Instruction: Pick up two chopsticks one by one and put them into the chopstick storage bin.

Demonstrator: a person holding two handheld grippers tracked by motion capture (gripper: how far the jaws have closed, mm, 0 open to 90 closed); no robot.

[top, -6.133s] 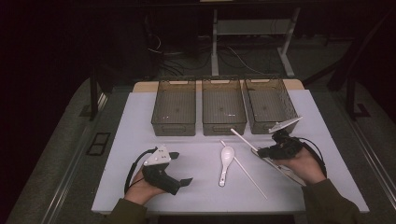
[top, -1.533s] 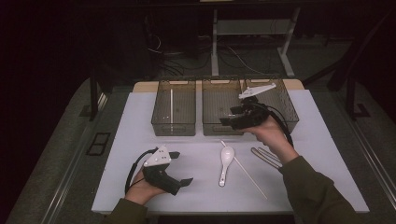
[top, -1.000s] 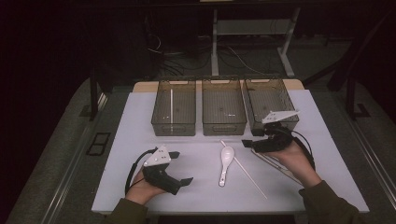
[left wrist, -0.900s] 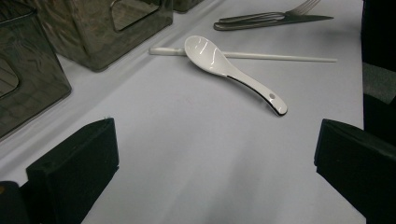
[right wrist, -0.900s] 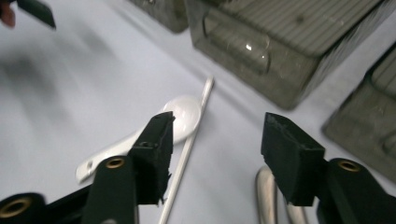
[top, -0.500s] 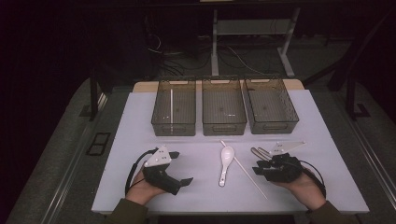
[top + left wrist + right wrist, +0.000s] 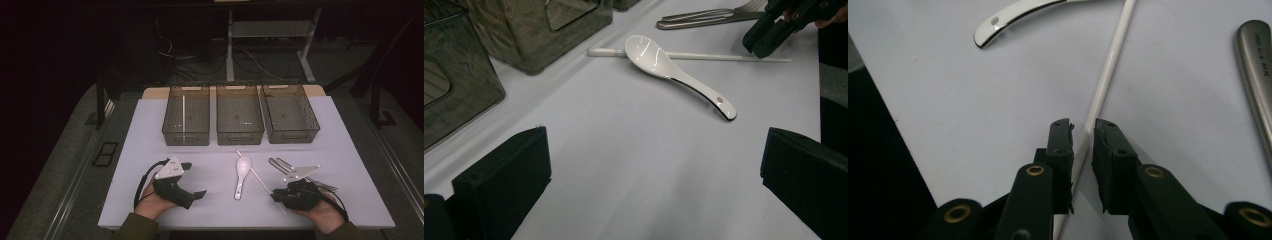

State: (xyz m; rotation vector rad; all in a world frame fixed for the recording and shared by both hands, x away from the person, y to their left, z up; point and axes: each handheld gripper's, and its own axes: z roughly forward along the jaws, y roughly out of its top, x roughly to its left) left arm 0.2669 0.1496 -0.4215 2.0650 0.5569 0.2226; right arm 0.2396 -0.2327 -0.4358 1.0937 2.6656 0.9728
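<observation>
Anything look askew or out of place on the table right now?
Only one thing: the spoon lies across the chopstick, its bowl resting on it. The right gripper straddles that chopstick's near end. Nothing spilled or damaged.

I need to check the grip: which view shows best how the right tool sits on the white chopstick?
The right gripper view: the right tool has its jaws on either side of the white chopstick, nearly closed. The high view shows the tool at the stick's near end, small. The left gripper view shows the stick lying behind the spoon.

Open white table [image 7: 210, 165] between the hands; spoon [image 7: 241, 172], chopstick [image 7: 257, 177] and cutlery [image 7: 280, 164] crowding the right tongs [image 7: 1082, 145].
</observation>
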